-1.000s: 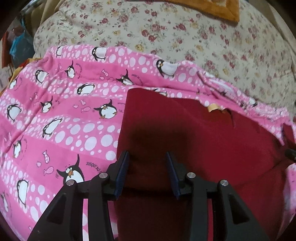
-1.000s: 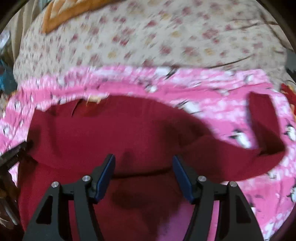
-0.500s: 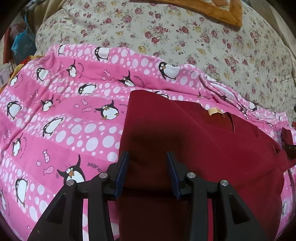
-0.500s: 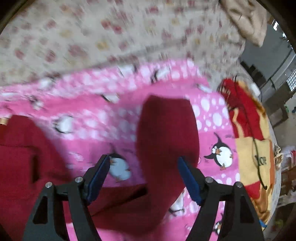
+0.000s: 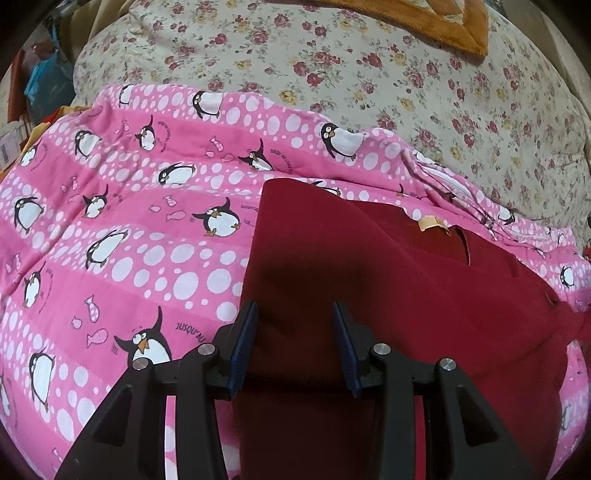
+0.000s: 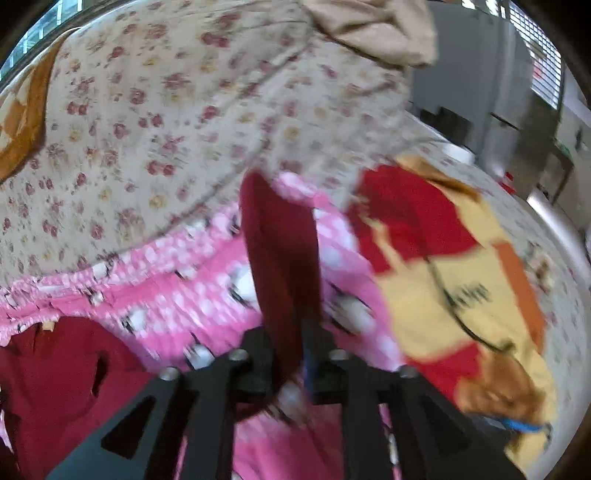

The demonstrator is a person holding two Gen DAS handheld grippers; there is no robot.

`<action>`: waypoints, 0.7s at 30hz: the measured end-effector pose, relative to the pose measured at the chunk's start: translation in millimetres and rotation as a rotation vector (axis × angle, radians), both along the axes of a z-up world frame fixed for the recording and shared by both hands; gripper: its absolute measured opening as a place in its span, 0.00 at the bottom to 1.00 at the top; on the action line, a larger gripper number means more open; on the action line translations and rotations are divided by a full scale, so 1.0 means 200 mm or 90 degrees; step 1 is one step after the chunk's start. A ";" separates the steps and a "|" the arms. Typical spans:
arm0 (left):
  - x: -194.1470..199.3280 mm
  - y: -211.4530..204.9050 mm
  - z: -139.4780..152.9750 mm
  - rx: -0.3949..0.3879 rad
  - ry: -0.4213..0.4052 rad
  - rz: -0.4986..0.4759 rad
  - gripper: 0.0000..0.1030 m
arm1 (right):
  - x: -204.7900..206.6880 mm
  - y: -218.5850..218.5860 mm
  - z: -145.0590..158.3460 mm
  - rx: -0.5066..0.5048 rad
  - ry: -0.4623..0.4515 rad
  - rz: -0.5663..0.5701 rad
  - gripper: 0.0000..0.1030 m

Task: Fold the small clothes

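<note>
A bed fills both views, covered by a cream floral sheet (image 5: 406, 74) with red and yellow blossoms. Over it lies a pink penguin-print blanket (image 5: 129, 240) dotted white. An orange-brown cushion (image 5: 424, 18) sits at the far edge. In the right wrist view, a red-and-yellow cartoon blanket (image 6: 443, 277) lies beside the pink one, with grey furniture (image 6: 480, 92) and a bright barred window (image 6: 546, 74) beyond.

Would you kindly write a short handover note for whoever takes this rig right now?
Left gripper: open, over the folded-in side of the dark red top, gripping nothing.
Right gripper: shut on the top's sleeve, which stretches away across the pink penguin blanket.
Done: one side looks folded in.
Left: bring this sleeve over the body, then fold the top smaller.
</note>
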State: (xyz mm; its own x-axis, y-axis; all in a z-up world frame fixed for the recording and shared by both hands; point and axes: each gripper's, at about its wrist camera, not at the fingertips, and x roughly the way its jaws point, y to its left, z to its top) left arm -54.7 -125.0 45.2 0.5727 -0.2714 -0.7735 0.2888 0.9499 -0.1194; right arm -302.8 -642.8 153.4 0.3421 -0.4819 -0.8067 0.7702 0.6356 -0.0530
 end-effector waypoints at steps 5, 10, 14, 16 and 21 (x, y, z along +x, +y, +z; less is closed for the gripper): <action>-0.01 0.03 0.02 -0.013 0.001 0.012 0.20 | -0.29 0.00 0.03 0.008 0.004 -0.043 0.46; -0.02 0.03 0.02 -0.015 0.000 0.016 0.20 | -0.28 0.10 0.06 0.058 -0.040 0.025 0.50; -0.03 0.02 0.01 -0.001 -0.007 0.008 0.20 | -0.02 0.13 -0.08 0.130 -0.065 0.078 0.56; -0.02 0.01 0.01 0.003 -0.007 0.003 0.20 | 0.11 0.14 -0.19 0.161 -0.046 0.075 0.56; -0.02 0.00 0.02 0.003 -0.010 -0.005 0.20 | 0.32 0.07 -0.41 0.194 0.007 0.035 0.56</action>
